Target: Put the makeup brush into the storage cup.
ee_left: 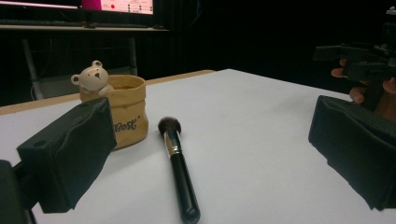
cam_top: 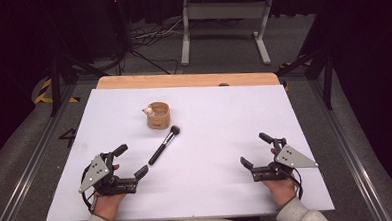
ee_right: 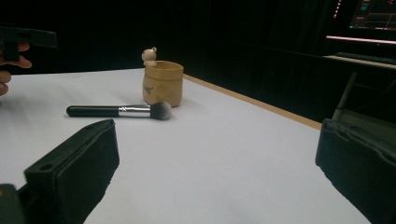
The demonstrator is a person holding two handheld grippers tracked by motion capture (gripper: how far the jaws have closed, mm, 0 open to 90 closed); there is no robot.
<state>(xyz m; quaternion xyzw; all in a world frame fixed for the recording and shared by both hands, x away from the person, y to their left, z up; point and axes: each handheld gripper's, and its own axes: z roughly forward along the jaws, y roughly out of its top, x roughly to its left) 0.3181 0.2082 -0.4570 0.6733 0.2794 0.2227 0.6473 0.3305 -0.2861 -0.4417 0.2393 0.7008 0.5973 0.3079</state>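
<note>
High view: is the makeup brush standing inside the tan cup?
No, the makeup brush lies flat on the white table beside the tan cup, bristles pointing toward it.

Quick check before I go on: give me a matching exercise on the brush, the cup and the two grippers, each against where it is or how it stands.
Things:
1. makeup brush
2. tan cup
3. left gripper
4. right gripper

Places or states:
A. upright, a small bear figure on its rim
B. open and empty, close to the brush handle's end
C. lying flat, bristles toward the cup
D. open and empty, far from the brush, on the other side of the white table

Pairs: 1-C, 2-A, 3-B, 4-D
</note>
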